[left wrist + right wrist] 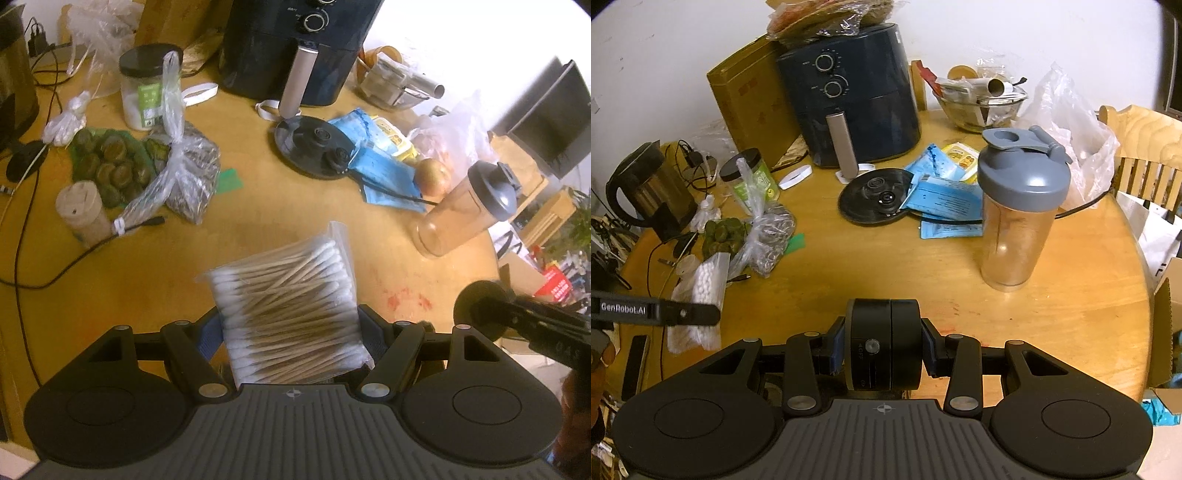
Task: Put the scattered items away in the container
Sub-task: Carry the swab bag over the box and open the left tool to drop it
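Observation:
My left gripper [291, 332] is shut on a clear bag of cotton swabs [288, 306] and holds it above the round wooden table [147, 273]; the bag also shows in the right wrist view [701, 291]. My right gripper [884, 347] is shut on a black round device with an off switch [884, 343], held over the table's front. That device shows at the right edge of the left wrist view [480, 306]. A glass bowl [979, 107] full of small items stands at the back right.
A dark air fryer [857, 96], a kettle base [873, 201], blue packets [945, 199], a shaker bottle [1019, 214], a kettle [646, 188], a jar [750, 177], bags of food [764, 236] and cables [22, 236] crowd the table. A chair [1145, 158] stands at the right.

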`<state>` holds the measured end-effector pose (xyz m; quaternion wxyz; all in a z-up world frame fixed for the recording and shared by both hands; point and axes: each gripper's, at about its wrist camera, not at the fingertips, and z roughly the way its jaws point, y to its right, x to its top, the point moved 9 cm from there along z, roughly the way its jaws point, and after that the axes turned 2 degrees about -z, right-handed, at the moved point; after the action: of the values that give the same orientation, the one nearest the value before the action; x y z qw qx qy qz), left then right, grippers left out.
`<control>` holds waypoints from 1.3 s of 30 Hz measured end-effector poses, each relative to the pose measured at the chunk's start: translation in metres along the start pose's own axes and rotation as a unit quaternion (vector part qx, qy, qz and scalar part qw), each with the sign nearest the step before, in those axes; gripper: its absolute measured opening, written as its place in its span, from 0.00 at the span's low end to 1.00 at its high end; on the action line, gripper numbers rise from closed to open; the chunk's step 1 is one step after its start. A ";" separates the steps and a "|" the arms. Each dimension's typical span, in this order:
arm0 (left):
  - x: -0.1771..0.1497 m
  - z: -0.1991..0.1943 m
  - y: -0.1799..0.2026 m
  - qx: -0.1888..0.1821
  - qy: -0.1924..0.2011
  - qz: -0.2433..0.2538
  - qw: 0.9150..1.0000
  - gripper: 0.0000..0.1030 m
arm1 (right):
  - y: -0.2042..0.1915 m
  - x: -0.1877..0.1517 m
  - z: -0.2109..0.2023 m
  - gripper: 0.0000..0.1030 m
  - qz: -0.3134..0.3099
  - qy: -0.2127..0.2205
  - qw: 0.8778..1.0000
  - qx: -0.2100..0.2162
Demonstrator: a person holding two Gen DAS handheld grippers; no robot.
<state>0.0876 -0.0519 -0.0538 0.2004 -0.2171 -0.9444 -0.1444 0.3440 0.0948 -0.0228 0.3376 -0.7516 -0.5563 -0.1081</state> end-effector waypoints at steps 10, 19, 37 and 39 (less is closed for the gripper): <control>-0.033 -0.001 0.002 0.008 -0.013 0.002 1.000 0.71 | -0.015 -0.011 -0.002 0.42 -0.004 -0.006 1.000 0.003; -0.051 0.006 0.013 0.015 -0.021 0.033 0.999 0.71 | -0.021 -0.026 -0.006 0.42 -0.001 -0.018 1.000 -0.001; -0.050 0.007 0.031 0.003 0.011 0.020 1.000 0.97 | -0.012 -0.050 -0.019 0.42 0.028 -0.026 0.999 -0.018; -0.049 0.007 0.031 0.005 0.009 0.017 1.000 0.97 | -0.012 -0.050 -0.019 0.42 0.030 -0.026 0.999 -0.018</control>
<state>0.1400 -0.0401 -0.0763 0.2122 -0.2313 -0.9394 -0.1380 0.3194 0.0462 -0.0310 0.3125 -0.7767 -0.5397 -0.0887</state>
